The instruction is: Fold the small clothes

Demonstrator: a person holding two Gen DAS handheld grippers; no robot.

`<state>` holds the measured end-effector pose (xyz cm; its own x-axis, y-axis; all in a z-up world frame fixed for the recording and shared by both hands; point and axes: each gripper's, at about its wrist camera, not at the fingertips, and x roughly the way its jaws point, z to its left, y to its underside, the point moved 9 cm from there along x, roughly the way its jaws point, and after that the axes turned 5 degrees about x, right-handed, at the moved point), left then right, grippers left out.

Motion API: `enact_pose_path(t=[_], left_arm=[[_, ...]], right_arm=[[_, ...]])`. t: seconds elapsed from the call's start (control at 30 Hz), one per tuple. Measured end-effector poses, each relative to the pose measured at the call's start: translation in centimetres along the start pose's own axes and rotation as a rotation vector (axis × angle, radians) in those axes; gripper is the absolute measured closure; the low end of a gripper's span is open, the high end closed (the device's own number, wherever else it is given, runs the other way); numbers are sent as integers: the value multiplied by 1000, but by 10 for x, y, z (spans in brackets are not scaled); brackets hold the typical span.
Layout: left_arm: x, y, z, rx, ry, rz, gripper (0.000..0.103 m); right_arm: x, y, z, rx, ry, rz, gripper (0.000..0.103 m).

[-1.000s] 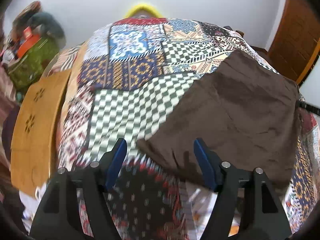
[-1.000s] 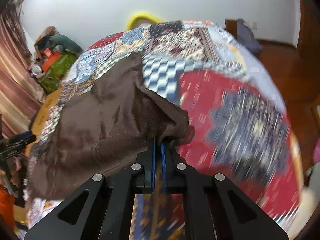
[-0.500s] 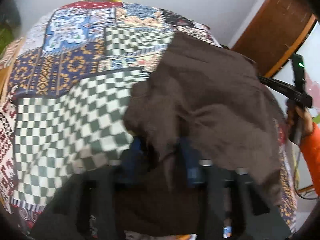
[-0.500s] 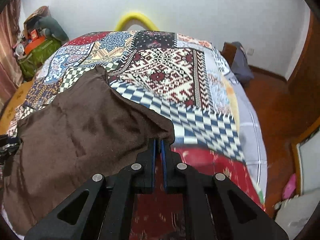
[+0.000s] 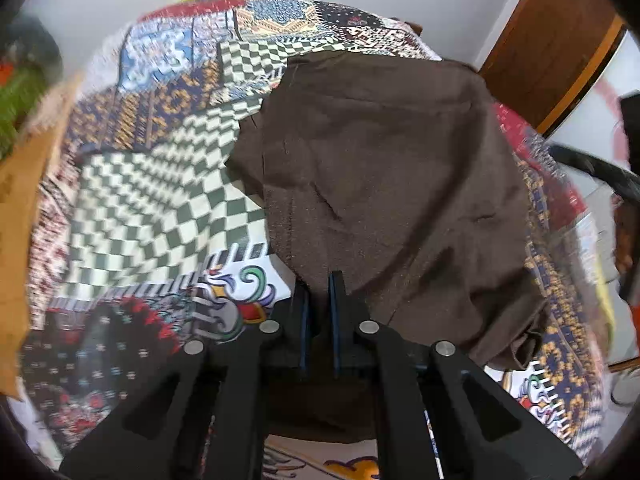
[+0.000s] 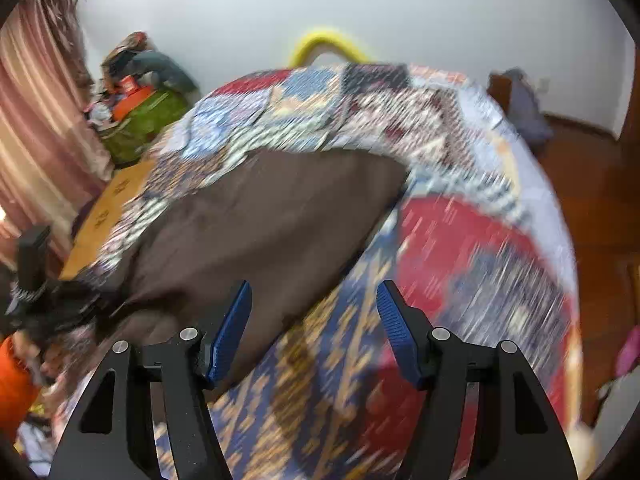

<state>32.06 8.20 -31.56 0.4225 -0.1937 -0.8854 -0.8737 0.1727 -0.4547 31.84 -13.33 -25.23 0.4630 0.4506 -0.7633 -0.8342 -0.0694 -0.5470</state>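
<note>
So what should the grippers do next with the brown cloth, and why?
Probably lift the left gripper and carry its pinched edge across the brown cloth. The right gripper is opening with nothing between its pads, so only the left holds the cloth, spread on the quilt.

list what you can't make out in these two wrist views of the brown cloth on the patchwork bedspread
- Left wrist view: the near edge of the brown cloth garment is hidden where it passes between and under the left gripper.
- Left wrist view: the right gripper is cut off by the right edge and blurred.
- Right wrist view: motion blur smears the patchwork bedspread. The right gripper is opening, nothing between its pads.
- Both views: what kind of garment it is.
</note>
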Motion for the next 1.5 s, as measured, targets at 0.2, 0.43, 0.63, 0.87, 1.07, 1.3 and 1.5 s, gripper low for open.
enact_pose_path(t=[0.2,0.43,0.63,0.87,1.07,1.3,1.5], left_arm=[[-11,-27,18,-64,-81,-50,58],[-25,-33,34,-88,-100,-97,54],[-31,-11,43,-99,-122,-76,54],[-48,2,33,-43,-148,-74,54],[-52,-7,12,-57,-102,-89,49],[-36,-19,-31,6,-42,-74,49],[-16,-57,-28,-37,-17,-74,49]], right_arm=[[19,53,33,39,-91,83,42],[53,57,60,99,-165,107,62],[66,60,73,14,-168,169,98],[29,68,40,-59,-120,180,101],[9,62,-8,-72,5,154,100],[-3,51,-41,-156,173,128,95],[-18,26,-41,-165,145,23,57]])
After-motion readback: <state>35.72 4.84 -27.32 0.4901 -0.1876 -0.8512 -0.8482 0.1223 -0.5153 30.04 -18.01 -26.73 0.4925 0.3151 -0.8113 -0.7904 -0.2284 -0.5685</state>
